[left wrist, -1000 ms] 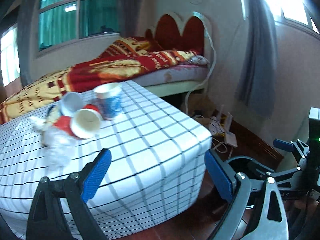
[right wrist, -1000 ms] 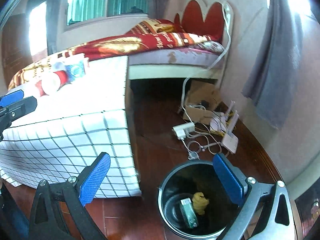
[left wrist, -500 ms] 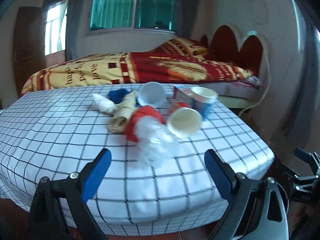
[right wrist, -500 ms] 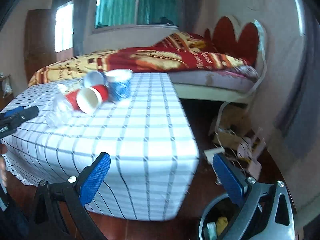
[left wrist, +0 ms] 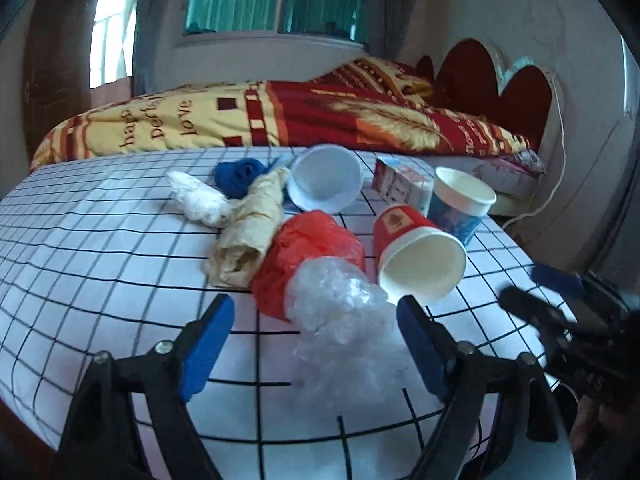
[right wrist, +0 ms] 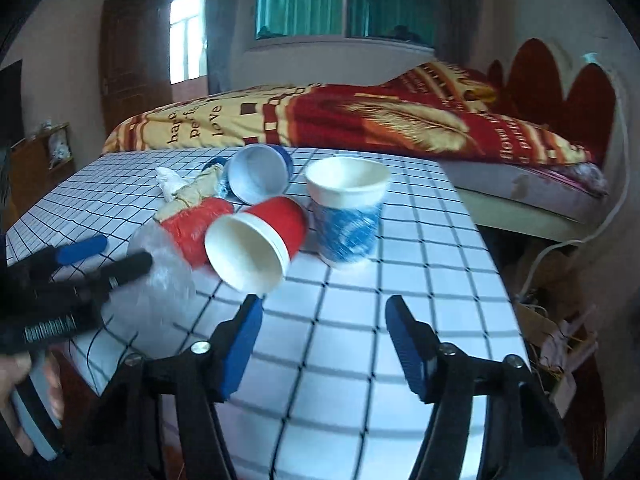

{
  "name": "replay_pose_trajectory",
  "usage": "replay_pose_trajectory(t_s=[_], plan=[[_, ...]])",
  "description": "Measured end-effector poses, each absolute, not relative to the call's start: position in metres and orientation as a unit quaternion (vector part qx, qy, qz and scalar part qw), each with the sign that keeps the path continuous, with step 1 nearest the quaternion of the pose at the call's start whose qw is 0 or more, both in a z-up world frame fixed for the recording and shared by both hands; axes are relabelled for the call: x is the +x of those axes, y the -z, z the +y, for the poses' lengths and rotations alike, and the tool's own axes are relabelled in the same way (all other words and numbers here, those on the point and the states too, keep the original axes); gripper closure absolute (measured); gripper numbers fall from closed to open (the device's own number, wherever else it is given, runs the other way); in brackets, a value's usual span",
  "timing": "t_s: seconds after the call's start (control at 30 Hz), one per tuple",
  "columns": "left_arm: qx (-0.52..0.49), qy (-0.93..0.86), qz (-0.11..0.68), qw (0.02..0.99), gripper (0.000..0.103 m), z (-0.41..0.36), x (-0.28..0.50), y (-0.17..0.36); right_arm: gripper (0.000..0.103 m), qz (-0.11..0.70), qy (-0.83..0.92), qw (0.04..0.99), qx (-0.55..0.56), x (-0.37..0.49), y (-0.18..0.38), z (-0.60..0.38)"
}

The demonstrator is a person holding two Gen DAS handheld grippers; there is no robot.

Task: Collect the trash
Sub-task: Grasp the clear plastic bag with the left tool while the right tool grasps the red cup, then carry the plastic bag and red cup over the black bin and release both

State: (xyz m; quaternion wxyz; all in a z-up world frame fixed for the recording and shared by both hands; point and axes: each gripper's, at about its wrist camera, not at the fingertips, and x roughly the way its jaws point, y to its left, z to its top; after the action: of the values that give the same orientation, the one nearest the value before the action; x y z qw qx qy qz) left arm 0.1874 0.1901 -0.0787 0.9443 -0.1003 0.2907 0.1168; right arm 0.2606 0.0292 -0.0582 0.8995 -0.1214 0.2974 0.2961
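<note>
Trash lies in a heap on a checked tablecloth [left wrist: 100, 264]: a clear plastic wad [left wrist: 340, 312], a red plastic bag [left wrist: 312, 248], a tipped red paper cup [left wrist: 416, 260], an upright blue cup [left wrist: 460, 204], a tipped white cup [left wrist: 324, 180], a beige wrapper [left wrist: 252, 224], white tissue [left wrist: 196, 200] and a blue lump [left wrist: 240, 172]. My left gripper [left wrist: 316, 348] is open, its fingers either side of the clear wad. My right gripper [right wrist: 324, 344] is open and empty, just short of the red cup [right wrist: 256, 244] and blue cup [right wrist: 348, 208].
A small carton [left wrist: 400, 184] lies behind the cups. A bed with a red and yellow blanket [right wrist: 360, 120] stands behind the table. Cables and cardboard [right wrist: 556, 320] lie on the floor to the right. The table's right edge [right wrist: 492, 264] drops to the floor.
Both grippers have swung left from the bin and floor toward the table and closed in on the trash heap. The left gripper now straddles the clear plastic wad.
</note>
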Motion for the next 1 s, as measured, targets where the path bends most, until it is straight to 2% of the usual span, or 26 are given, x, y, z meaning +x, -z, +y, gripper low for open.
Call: replay_pose_trajectory(t_s=[0.1, 0.23, 0.33, 0.4, 0.47, 0.5, 0.63, 1.0], plan=[[-0.101, -0.112, 0.294, 0.944, 0.023, 0.189, 0.19, 0.081, 0.055, 0.309, -0.311, 0.89, -0.126, 0.274, 0.062, 0.044], [-0.11, -0.103, 0.304, 0.941, 0.028, 0.193, 0.196, 0.085, 0.061, 0.326, -0.333, 0.874, -0.142, 0.288, 0.07, 0.063], [-0.115, -0.096, 0.309, 0.939, 0.032, 0.194, 0.199, 0.087, 0.071, 0.335, -0.343, 0.864, -0.152, 0.295, 0.077, 0.072], [-0.116, -0.09, 0.316, 0.937, 0.035, 0.194, 0.202, 0.088, 0.088, 0.341, -0.349, 0.86, -0.152, 0.296, 0.08, 0.077], [-0.119, -0.084, 0.323, 0.935, 0.042, 0.193, 0.205, 0.091, 0.098, 0.339, -0.35, 0.86, -0.15, 0.295, 0.081, 0.077], [-0.122, -0.079, 0.327, 0.934, 0.057, 0.193, 0.206, 0.093, 0.099, 0.335, -0.351, 0.862, -0.147, 0.292, 0.081, 0.074], [-0.124, -0.059, 0.319, 0.938, 0.061, 0.19, 0.199, 0.091, 0.099, 0.322, -0.344, 0.872, -0.135, 0.279, 0.075, 0.061], [-0.102, -0.051, 0.288, 0.951, 0.061, 0.175, 0.166, 0.062, 0.099, 0.3, -0.316, 0.895, -0.091, 0.237, 0.058, 0.005]])
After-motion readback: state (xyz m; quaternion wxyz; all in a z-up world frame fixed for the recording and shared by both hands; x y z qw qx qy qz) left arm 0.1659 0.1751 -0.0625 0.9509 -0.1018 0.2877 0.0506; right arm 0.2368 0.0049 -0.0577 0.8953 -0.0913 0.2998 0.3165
